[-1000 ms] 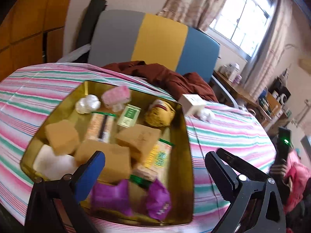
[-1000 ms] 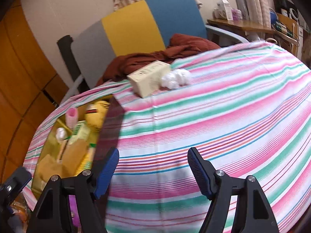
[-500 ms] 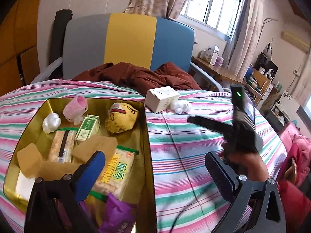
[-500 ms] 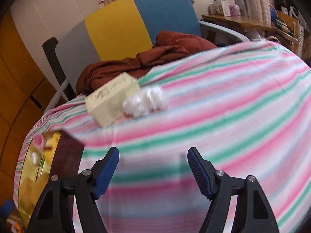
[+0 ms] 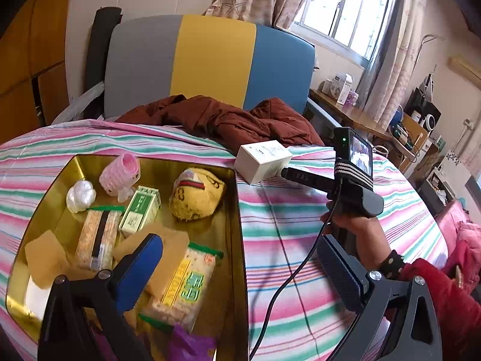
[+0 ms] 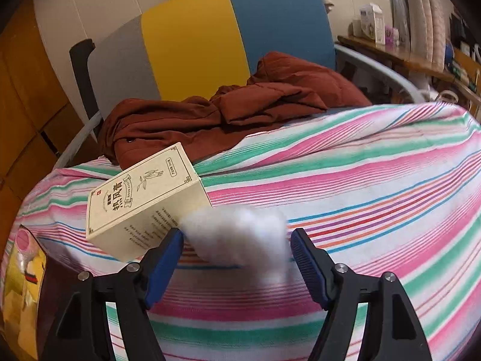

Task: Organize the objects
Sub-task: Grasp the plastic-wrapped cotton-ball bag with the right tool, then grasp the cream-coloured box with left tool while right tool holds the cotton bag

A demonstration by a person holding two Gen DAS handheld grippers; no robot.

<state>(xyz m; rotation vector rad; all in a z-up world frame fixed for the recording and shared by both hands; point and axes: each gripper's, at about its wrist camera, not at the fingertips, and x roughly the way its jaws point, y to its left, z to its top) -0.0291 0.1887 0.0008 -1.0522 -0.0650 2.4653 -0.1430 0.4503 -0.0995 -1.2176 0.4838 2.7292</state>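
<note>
since a second ago the right gripper (image 6: 236,248) has come from the bare striped cloth up to the fluffy white cotton wad (image 6: 237,240); its jaws are closing with the wad between them, pads not yet pressing. the wad lies near the far edge of the pink-and-green striped tablecloth (image 6: 375,186), touching the cream printed cardboard box (image 6: 141,198). the left gripper (image 5: 237,273) hangs with jaws wide apart and empty over the right wall of the gold rectangular tin (image 5: 237,240).
</note>
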